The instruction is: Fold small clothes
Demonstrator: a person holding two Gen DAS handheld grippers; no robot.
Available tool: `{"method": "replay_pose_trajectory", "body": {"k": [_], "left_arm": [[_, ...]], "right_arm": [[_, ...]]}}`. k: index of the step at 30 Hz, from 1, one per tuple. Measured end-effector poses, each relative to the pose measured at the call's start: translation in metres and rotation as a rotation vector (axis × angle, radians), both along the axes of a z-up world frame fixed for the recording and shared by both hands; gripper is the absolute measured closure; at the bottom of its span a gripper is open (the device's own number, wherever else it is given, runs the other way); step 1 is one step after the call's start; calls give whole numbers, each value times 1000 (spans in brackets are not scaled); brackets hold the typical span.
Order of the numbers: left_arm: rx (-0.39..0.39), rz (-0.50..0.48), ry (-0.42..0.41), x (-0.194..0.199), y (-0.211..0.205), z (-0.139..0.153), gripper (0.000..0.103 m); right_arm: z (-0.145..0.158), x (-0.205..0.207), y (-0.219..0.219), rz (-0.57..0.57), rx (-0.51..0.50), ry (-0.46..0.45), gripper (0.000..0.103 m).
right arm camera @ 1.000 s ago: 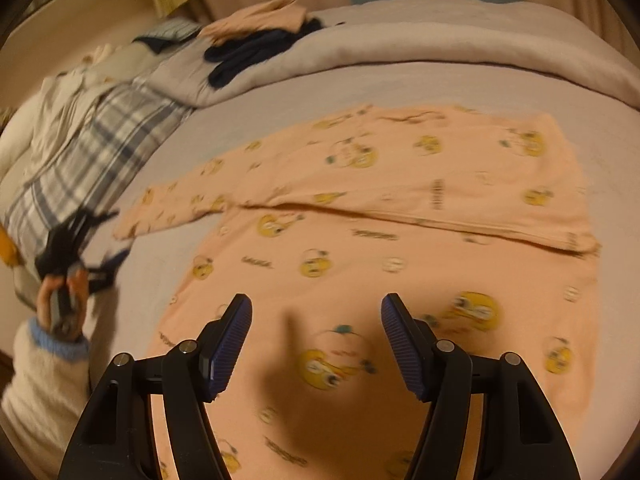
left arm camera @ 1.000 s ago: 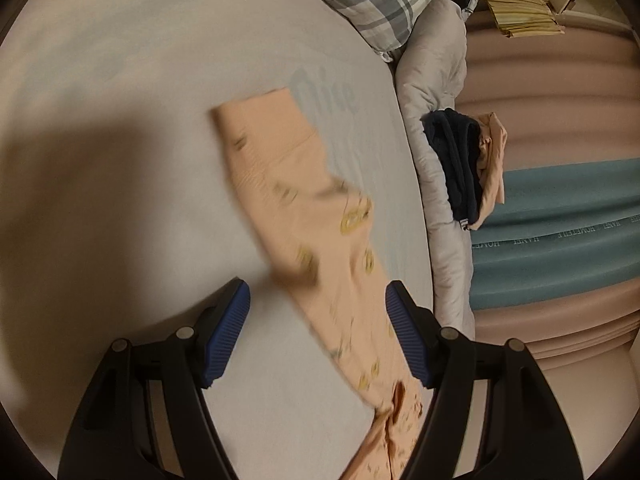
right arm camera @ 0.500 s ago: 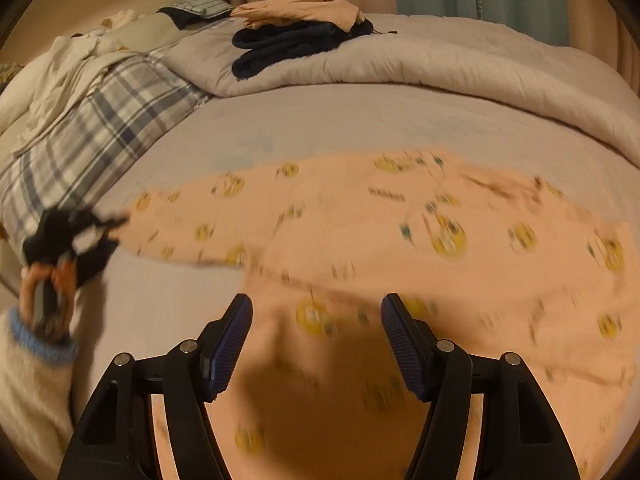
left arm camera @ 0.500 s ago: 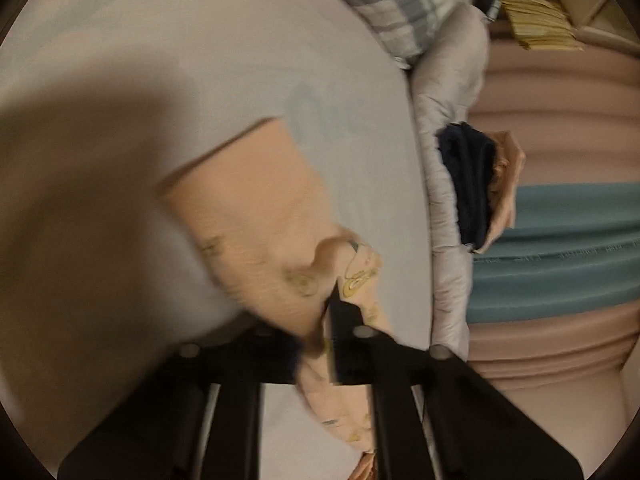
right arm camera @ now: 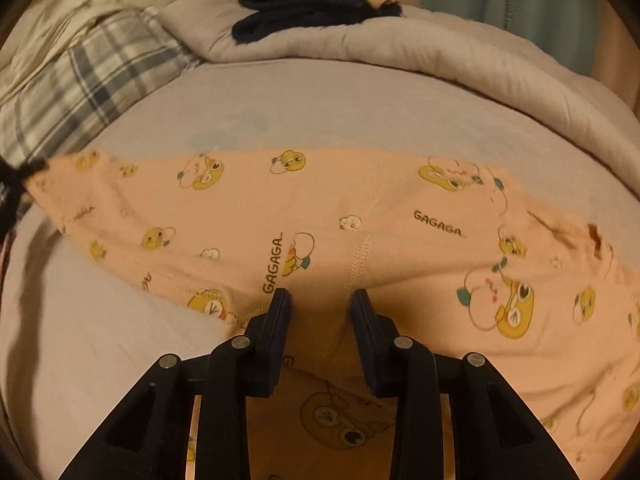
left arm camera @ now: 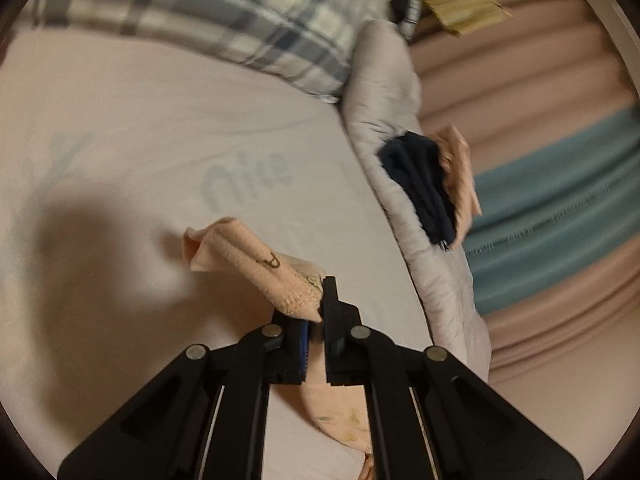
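The left gripper point(left arm camera: 318, 312) is pinching the cuff of the peach printed garment point(right arm camera: 320, 216), its jaws clamped together on the cloth and lifting it off the bed sheet point(left arm camera: 160, 140). The right gripper point(right arm camera: 320, 300) is closing over the garment's near middle (a raised ridge of cloth is sitting between its jaws), while the rest is lying spread across the sheet.

Bed with pale grey fitted sheet point(right arm camera: 360, 108). Lying on it: peach cartoon-print cotton garment point(right arm camera: 360, 208), spread mid-sheet; plaid grey-white pillow point(right arm camera: 88, 80) at head; rolled grey quilted duvet point(right arm camera: 440, 52) along far edge.
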State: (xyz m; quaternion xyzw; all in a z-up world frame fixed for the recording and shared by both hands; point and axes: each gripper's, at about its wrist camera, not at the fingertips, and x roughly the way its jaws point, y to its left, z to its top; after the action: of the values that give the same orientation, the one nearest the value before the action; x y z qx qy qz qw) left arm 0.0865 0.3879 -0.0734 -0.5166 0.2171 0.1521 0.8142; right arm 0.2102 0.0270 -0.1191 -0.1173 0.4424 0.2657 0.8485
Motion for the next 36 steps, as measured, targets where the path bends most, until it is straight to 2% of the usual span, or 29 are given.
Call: {"method": "replay_pose_trajectory", "body": {"k": [2,4,6,8,12,16,20,23,25,28,30,31,33,35,36], "left_arm": [[28,-28,-23,5,-11,16,100],[88,-73,-44,14,-28,41,101],[133,-123,-67,23,-47,60,101],[183,-188,-80,37,-74,79,101],[224,-321,-100,64,-134,95,101],[278,-456,-82,93,-202,98,101],[382,-623,-43,122,-295,87,100],[488,-737,7,136,-367,65,100],[511,-821,60,144,-403,42,99],[543,-967,204,157,-457,-5,92],[519,-1034,258,160,-470,-23,78],[508,-1046,255,161,-468,-26,74],[496,-1094,222,153,-469,-22,49],[487,-1122,174,138,-465,-13,40],[489,-1128,142,129,-458,-6,40]], "right_arm": [[6,6,-6,2,32,57,68],[17,8,-25,-28,142,120,68],[26,3,-45,-56,224,131,67],[31,-4,-63,-74,263,134,67],[34,-12,-107,-131,333,147,64],[33,-7,-145,-222,375,147,64],[37,-4,-197,-342,449,138,64],[38,-9,-238,-445,465,113,63],[37,-13,-264,-502,483,106,59],[31,-20,-287,-559,489,105,58],[27,-23,-294,-573,474,111,58],[25,-22,-298,-573,476,114,58],[25,-23,-301,-567,485,119,56],[26,-23,-297,-561,497,121,52],[28,-23,-297,-553,506,121,52]]}}
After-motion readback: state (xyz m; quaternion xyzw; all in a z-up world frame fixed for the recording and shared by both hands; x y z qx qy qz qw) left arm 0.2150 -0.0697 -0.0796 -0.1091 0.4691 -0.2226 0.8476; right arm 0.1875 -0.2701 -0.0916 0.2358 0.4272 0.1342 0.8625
